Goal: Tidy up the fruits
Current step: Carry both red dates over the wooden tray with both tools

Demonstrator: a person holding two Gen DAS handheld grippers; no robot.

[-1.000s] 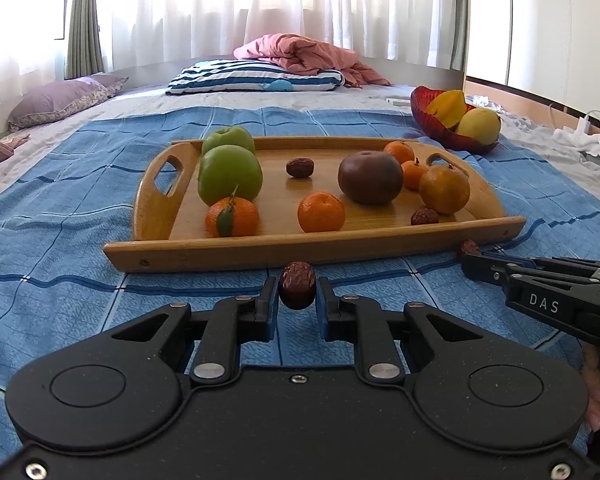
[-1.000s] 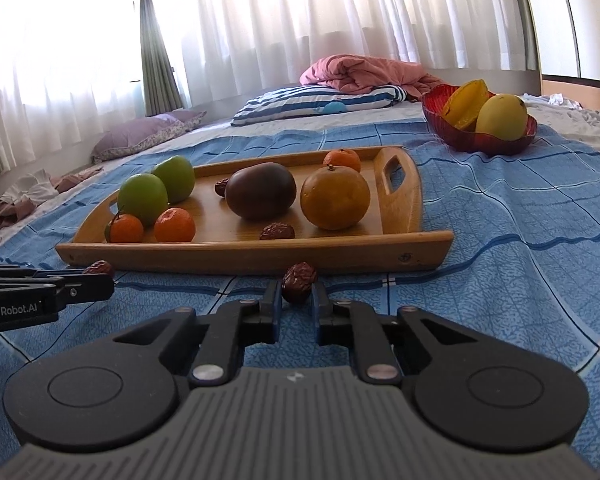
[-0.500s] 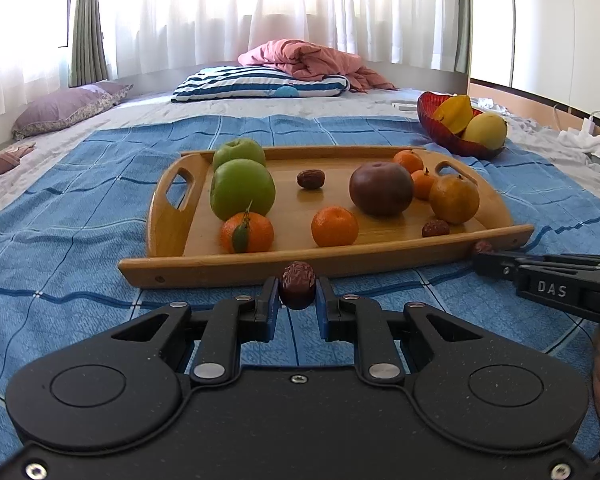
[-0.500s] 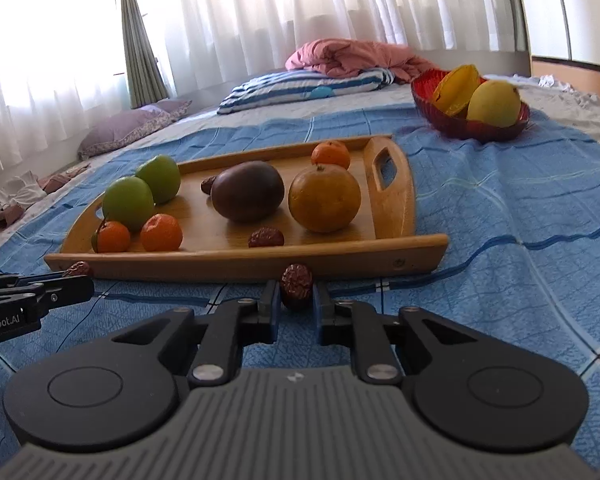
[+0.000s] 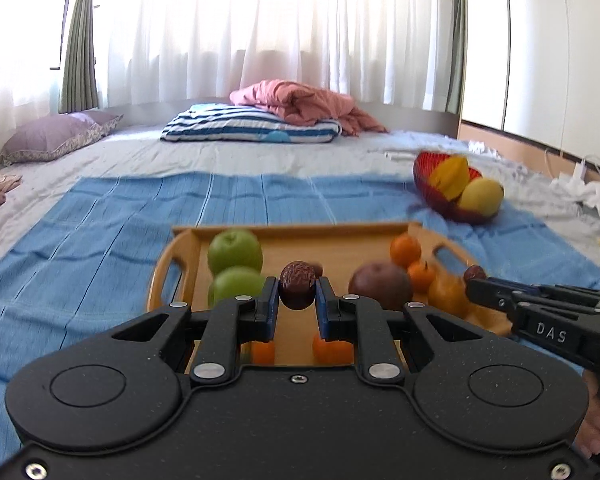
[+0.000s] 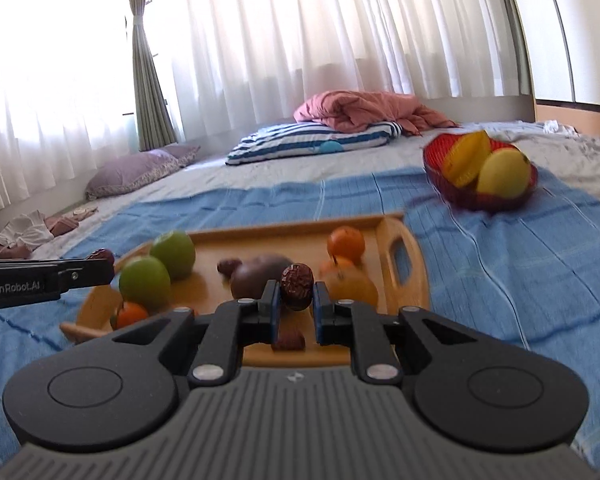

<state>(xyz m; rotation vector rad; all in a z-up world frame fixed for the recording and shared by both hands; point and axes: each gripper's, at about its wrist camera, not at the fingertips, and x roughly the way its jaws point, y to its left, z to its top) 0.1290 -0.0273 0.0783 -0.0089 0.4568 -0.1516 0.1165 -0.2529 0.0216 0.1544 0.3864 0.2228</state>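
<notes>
Bedroom, blue blanket (image 5: 100, 240) on bed: my left gripper (image 5: 297, 300) and right gripper (image 6: 296, 298) each clamp a light, wrinkly, firm date (image 5: 297, 290) mid-body above the wooden tray (image 5: 340, 246).

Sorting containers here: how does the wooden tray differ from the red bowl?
The tray is flat, rectangular wood with cut-out handles; the bowl is round, deep and red. The tray carries apples, oranges and dates; the bowl holds yellow fruit. The tray lies nearer the cameras. Both sit on the blue blanket.
</notes>
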